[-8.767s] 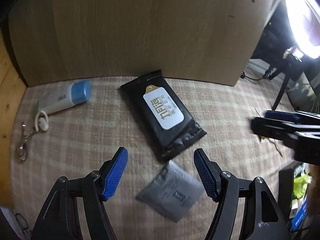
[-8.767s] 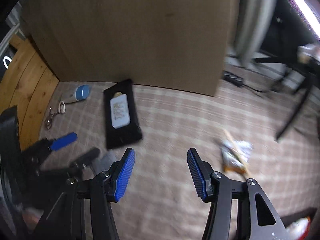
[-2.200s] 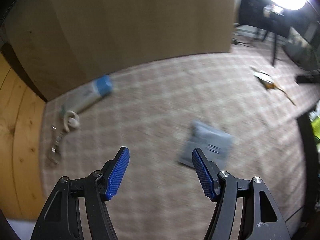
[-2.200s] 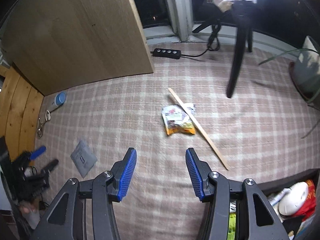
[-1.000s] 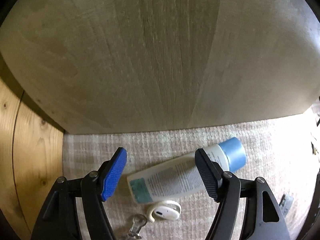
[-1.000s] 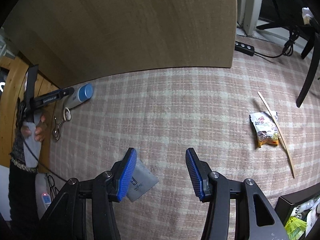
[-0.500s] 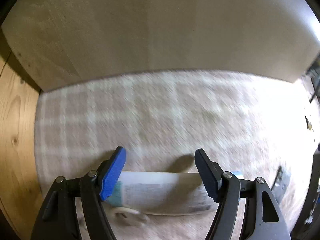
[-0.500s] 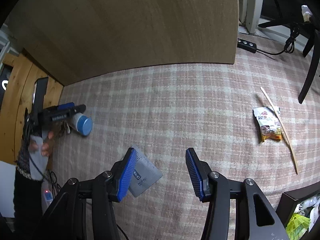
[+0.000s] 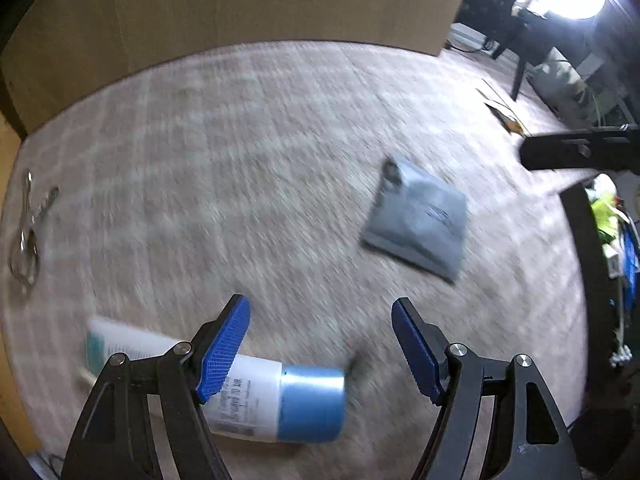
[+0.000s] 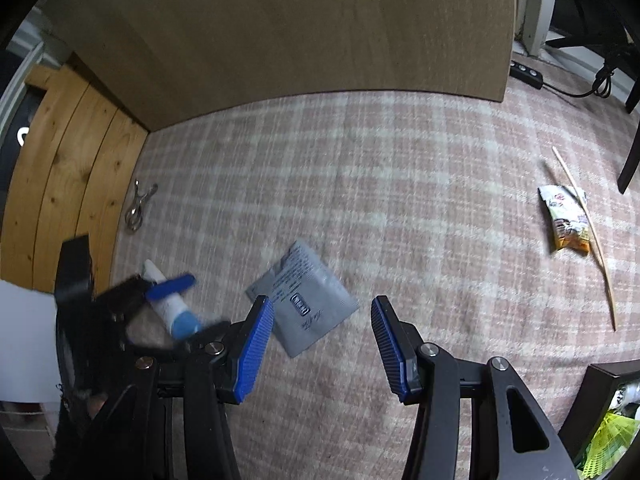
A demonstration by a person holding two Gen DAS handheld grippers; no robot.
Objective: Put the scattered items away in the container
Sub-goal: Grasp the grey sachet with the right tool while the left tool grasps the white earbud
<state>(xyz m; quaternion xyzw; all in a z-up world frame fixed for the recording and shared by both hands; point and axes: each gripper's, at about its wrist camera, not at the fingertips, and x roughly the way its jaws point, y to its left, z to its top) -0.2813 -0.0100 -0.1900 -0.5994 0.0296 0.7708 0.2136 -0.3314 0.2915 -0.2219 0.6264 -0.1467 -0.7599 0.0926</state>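
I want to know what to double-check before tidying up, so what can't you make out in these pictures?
1. Tube: left wrist view; motion blur smears its print, and a finger of the left claw covers its middle. Whether it is lifted is unclear.
2. Container: right wrist view; cut off at the corner, most contents unseen.
3. Grey packet: right wrist view; print too small to read.
4. Keyring: left wrist view; blurred.

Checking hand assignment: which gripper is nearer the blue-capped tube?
Left. The left gripper is right at the tube; the right gripper hangs over the grey sachet.
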